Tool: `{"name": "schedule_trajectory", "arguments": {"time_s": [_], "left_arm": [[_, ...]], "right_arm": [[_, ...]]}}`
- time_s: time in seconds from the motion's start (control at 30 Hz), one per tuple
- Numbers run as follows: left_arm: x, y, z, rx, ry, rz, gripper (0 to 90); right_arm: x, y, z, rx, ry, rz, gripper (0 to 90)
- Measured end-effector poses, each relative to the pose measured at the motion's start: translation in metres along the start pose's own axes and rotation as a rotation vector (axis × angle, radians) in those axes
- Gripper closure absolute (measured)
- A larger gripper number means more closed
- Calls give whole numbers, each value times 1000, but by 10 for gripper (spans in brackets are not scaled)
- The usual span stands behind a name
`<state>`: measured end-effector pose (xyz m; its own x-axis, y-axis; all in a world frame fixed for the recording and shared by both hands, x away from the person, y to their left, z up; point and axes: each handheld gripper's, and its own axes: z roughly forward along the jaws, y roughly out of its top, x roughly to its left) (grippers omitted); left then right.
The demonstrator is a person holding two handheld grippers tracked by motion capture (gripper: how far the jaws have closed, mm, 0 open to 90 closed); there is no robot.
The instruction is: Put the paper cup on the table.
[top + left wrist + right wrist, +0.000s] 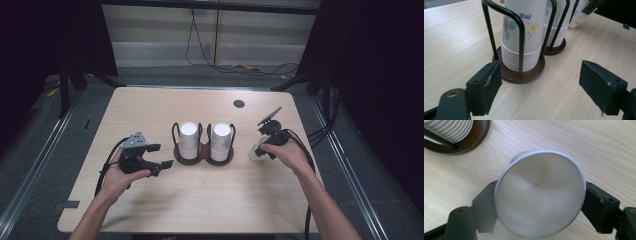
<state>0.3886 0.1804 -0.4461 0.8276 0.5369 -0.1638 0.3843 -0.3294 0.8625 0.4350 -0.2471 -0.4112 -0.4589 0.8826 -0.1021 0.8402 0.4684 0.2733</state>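
Your right tool is clamped on a single white paper cup: its two black jaws press the cup's sides just below the rim, and the open mouth faces the camera that rides on the tool, so you look straight into the empty inside. In the high view that right tool sits at the right of the worktop, with the cup low over the wood, just right of the cup holder. Whether the cup touches the worktop cannot be told.

Your left tool has its jaws spread wide with nothing between them, pointing at the left side of the holder from close by. In the high view this left tool lies in your left hand, just left of the holder.

The holder is a dark double base with black wire loops, standing mid-worktop. It carries two upside-down stacks of flower-printed paper cups: the left stack nearest your left tool, the right stack beyond it. A small dark round spot marks the far part of the worktop.
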Motion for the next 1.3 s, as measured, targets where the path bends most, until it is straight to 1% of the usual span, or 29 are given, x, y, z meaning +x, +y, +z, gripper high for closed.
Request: {"name": "schedule_trajectory", "arguments": {"time_s": [0.03, 0.17, 0.23, 0.3, 0.33, 0.43, 0.5, 0.57, 0.63, 0.67, 0.7, 0.77, 0.8, 0.83, 0.87, 0.9, 0.97, 1.0, 1.07, 1.1, 1.13, 1.2, 1.23, 1.27, 1.3], "left_arm": [[0, 1, 0, 0, 0, 2, 180], [0, 1, 0, 2, 0, 6, 180], [-1, 1, 0, 4, -1, 4, 180], [0, 1, 0, 4, -5, 4, 180], [0, 1, 0, 5, -4, 3, 180], [0, 1, 0, 4, -7, 3, 180], [0, 1, 1, -3, -28, -10, 180], [0, 1, 0, -5, -31, -6, 180], [0, 1, 0, 0, -29, 5, 180], [0, 1, 0, -2, -32, -4, 180], [0, 1, 1, -1, -24, -4, 178], [0, 0, 1, 1, -23, -2, 177], [0, 0, 1, 2, -22, -2, 177], [0, 0, 1, 4, -17, 1, 177], [0, 0, 1, 4, -17, 1, 177], [0, 0, 1, 8, -15, 2, 177], [0, 0, 1, 9, -13, -2, 175], [0, -1, 0, 14, -6, -1, 175], [1, -2, -2, 18, 7, -13, 175], [2, -3, -3, 14, 11, -18, 175], [2, -3, -3, 14, 11, -18, 175], [3, -5, -3, 16, 20, -30, 175], [3, -5, -4, 19, 26, -33, 173], [2, -6, -4, 18, 26, -36, 173], [2, -6, -5, 20, 29, -36, 173]], "right_arm": [[0, 2, 1, 7, -3, -4, 219], [0, 5, 2, -4, -3, -10, 210], [0, 5, 4, -22, 19, 1, 198], [1, 4, 6, -42, 41, -6, 197], [0, 3, 8, -54, 52, 0, 192], [-1, 1, 10, -81, 64, 12, 185], [-1, -2, 10, -98, 72, 23, 176], [-1, -6, 12, -119, 85, 27, 176], [-2, -12, 14, -130, 90, 42, 176], [-2, -12, 14, -130, 90, 42, 176], [-3, -18, 17, -151, 95, 59, 177], [-3, -20, 18, -162, 95, 60, 182], [-4, -23, 18, -177, 95, 66, 183], [-5, -29, 19, -211, 114, 84, 182], [-5, -29, 19, -211, 114, 84, 182], [-5, -31, 19, -215, 122, 91, 178], [-4, -37, 20, -211, 123, 98, 178], [-3, -42, 21, -220, 126, 107, 180], [-3, -49, 21, -249, 139, 124, 187], [-2, -53, 21, -258, 129, 133, 189], [-2, -53, 21, -258, 129, 133, 189], [0, -61, 22, -286, 127, 144, 196], [2, -68, 20, -320, 125, 164, 201], [2, -68, 20, -320, 125, 164, 201], [3, -72, 18, -344, 128, 173, 206]]}}
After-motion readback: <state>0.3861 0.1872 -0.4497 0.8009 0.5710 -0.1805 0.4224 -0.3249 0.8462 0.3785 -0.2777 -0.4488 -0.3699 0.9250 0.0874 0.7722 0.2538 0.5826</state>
